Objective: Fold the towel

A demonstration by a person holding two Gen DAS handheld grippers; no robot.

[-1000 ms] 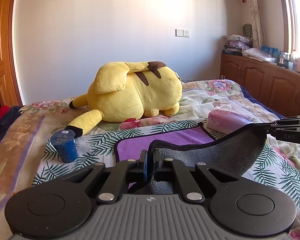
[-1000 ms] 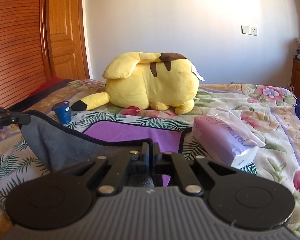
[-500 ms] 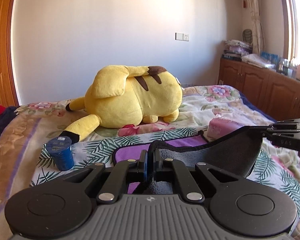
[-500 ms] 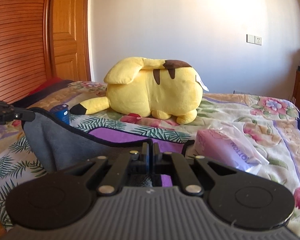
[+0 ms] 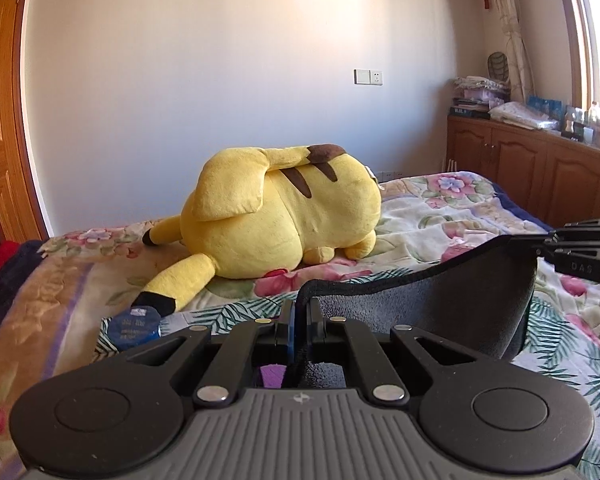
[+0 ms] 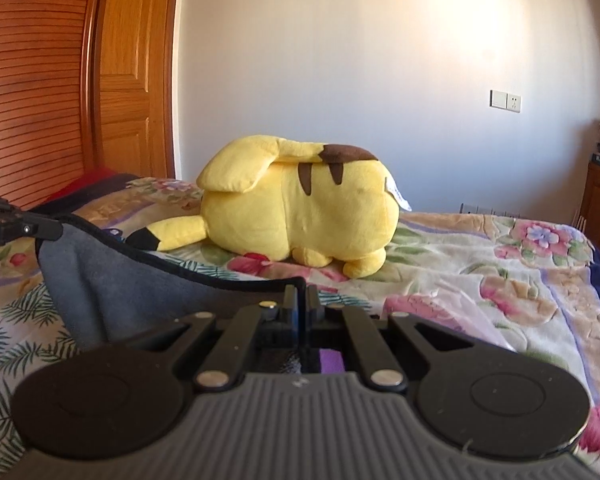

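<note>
The towel [image 5: 452, 304] is grey on the side facing me, with a black hem and a purple other side, and hangs lifted above the bed. My left gripper [image 5: 300, 304] is shut on one corner of it. My right gripper [image 6: 300, 292] is shut on the other corner; the towel [image 6: 112, 276] stretches between them with a sagging top edge. The right gripper also shows at the right edge of the left wrist view [image 5: 580, 250], and the left gripper at the left edge of the right wrist view [image 6: 24, 228].
A large yellow plush toy [image 5: 284, 212] lies on the floral bedspread [image 5: 420, 216] beyond the towel. A small blue cup [image 5: 134, 328] stands to the left of my left gripper. Wooden cabinets [image 5: 540, 176] line the right wall, and a wooden wardrobe [image 6: 60, 80] stands left.
Both grippers have risen and moved forward toward the plush toy, carrying the towel's near edge up. The purple side and the pink tissue pack have dropped out of sight behind the lifted towel.
</note>
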